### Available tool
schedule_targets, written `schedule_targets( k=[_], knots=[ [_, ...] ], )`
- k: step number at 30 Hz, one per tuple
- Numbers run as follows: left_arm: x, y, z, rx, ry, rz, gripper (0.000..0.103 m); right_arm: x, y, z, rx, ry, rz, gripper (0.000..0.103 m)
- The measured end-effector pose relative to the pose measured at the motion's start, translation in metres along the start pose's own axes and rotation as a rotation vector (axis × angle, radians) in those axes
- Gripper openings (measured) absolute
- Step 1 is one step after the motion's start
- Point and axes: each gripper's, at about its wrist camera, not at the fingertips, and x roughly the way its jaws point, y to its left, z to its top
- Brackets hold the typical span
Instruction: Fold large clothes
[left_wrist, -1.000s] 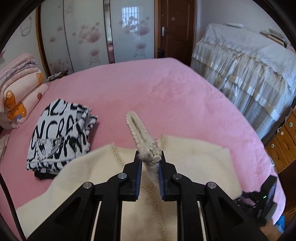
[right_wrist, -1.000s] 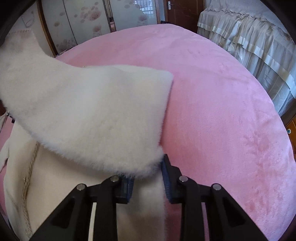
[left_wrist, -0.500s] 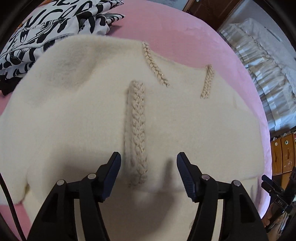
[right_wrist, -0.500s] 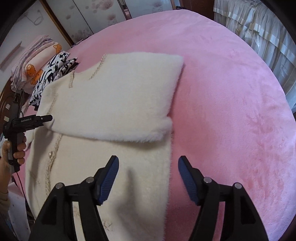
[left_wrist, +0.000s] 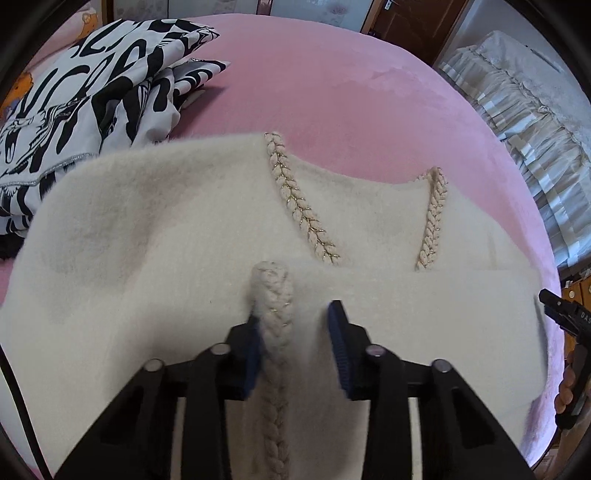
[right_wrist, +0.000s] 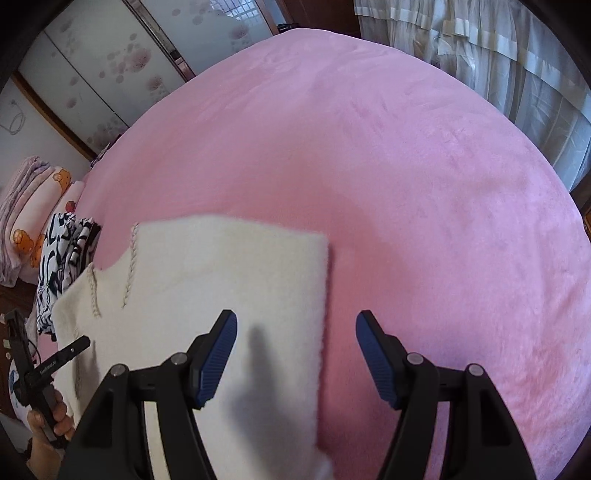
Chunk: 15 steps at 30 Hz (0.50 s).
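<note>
A cream fuzzy cardigan (left_wrist: 155, 236) with braided trim (left_wrist: 301, 210) lies on the pink bed, its lower part folded up over the chest. It also shows in the right wrist view (right_wrist: 229, 273). My left gripper (left_wrist: 295, 328) is low over the folded edge, jaws partly open around a braided trim strip (left_wrist: 273, 295), not pinching it. My right gripper (right_wrist: 295, 339) is wide open and empty above the cardigan's right edge and the pink cover.
A folded black-and-white printed garment (left_wrist: 85, 92) lies at the left of the bed (right_wrist: 388, 166). Folded pink quilts (right_wrist: 33, 214) sit beyond it. A wardrobe (right_wrist: 96, 74) and a lace-covered piece of furniture (left_wrist: 517, 92) border the bed.
Both grippers let go of the cardigan and opened. The lifted hem now lies folded flat over the body. My left gripper has narrowed around the braid; my right gripper has pulled back.
</note>
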Motion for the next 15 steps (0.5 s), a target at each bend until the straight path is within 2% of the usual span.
schedule_targets(
  k=[1, 2, 3, 4, 5, 7, 9, 12, 14, 15],
  knots=[
    [-0.001, 0.004, 0.006, 0.005, -0.003, 0.003, 0.015, 0.008, 0.002, 0.002, 0.001, 0.011, -0.011, 0.067],
    [-0.003, 0.003, 0.01, 0.009, -0.009, 0.003, 0.013, 0.016, 0.004, 0.003, -0.005, 0.023, -0.023, 0.067],
    [-0.007, 0.002, 0.013, 0.014, -0.021, -0.003, 0.012, 0.022, 0.006, 0.003, -0.014, 0.027, -0.041, 0.06],
    [-0.013, 0.0, 0.015, 0.025, -0.038, -0.004, 0.012, 0.024, 0.009, 0.003, -0.025, 0.025, -0.046, 0.036],
    [-0.019, -0.006, 0.019, 0.043, -0.065, -0.001, 0.011, 0.024, 0.013, 0.003, -0.047, 0.017, -0.058, 0.026],
    [-0.035, -0.014, 0.024, 0.077, -0.13, -0.001, 0.011, 0.01, 0.018, 0.004, -0.073, -0.055, -0.082, 0.017],
    [-0.039, -0.017, 0.026, 0.089, -0.161, 0.022, 0.012, 0.006, 0.014, 0.003, -0.068, -0.101, -0.086, 0.017],
    [-0.006, -0.018, 0.023, 0.109, -0.056, 0.083, 0.013, 0.025, 0.002, 0.001, -0.045, -0.057, -0.098, 0.018],
    [0.011, -0.017, 0.019, 0.129, -0.013, 0.138, 0.028, 0.025, -0.001, 0.001, -0.028, -0.051, -0.094, 0.02],
    [0.009, -0.016, 0.016, 0.14, -0.02, 0.141, 0.03, 0.021, -0.002, 0.001, -0.015, -0.05, -0.089, 0.025]
  ],
)
